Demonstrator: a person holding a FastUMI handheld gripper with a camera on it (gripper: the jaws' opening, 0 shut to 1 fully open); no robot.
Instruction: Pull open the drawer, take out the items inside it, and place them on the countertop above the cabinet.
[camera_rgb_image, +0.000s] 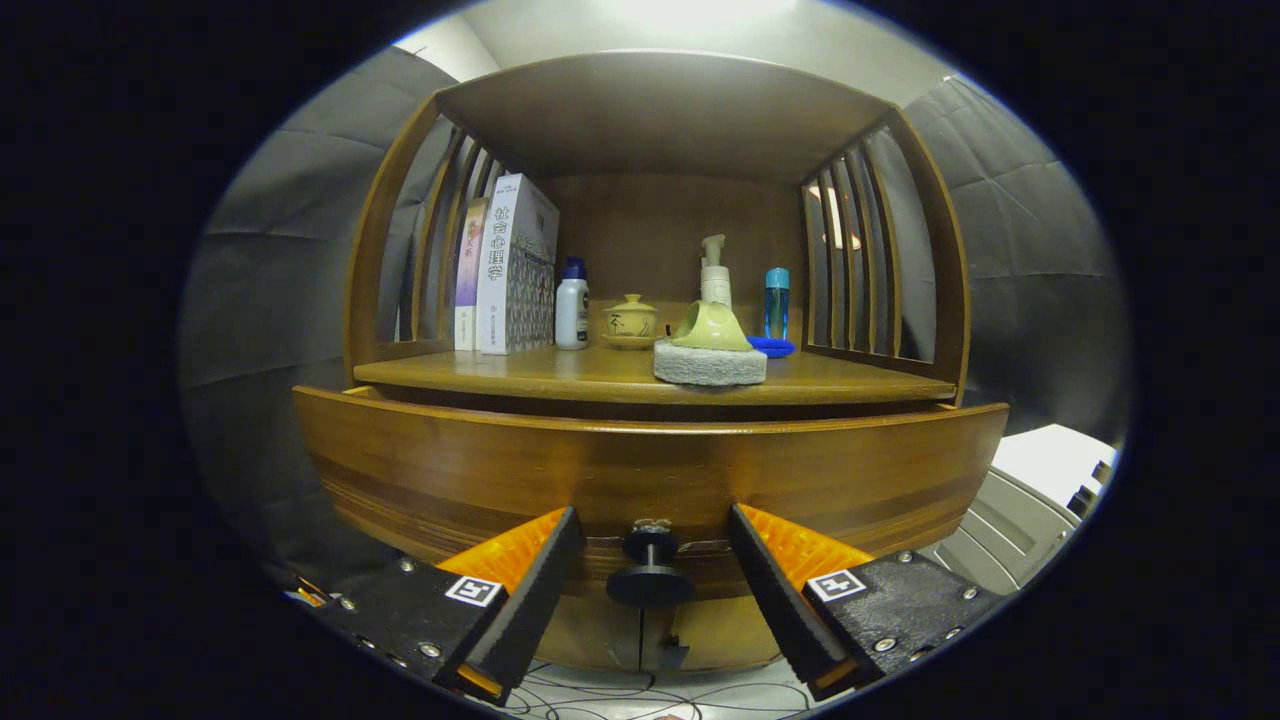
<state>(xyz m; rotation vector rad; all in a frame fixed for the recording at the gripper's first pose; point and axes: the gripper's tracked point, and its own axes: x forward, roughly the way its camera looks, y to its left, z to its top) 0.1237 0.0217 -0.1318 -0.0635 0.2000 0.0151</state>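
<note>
**Fingers flanking the drawer knob, pull not yet finished**

Gripper view. Gripper (650, 545) held level with the drawer front (480, 470), fingers spread wide, one to each side of the knob (650, 582). Knob sitting between the fingertips with a clear gap on both sides; no pad touching it. Drawer front spanning the whole width just beyond the fingertips, its top edge appearing to stand a little forward of the countertop (560, 372), with a dark slit between the two. Drawer seemingly cracked open at most; contents hidden behind the front panel, impossible to say what lies inside.

Beyond the fingers and above the drawer, on the countertop: a grey sponge block (710, 364) near the front edge with a pale green cup (710, 328) tipped over on top of it. Farther back, a pump bottle (714, 275), a blue-capped white bottle (572, 305), a small lidded pot (630, 320), a blue tube (777, 300) and a blue dish (772, 347). Off to the left of those, upright books (510, 268) against the slatted side.

Progress, as a judgement: early stage. Knob lined up but not clamped; drawer still to be drawn fully out, items still to be lifted and set on the countertop. Free space there mostly ahead of the books and at the front left.
</note>
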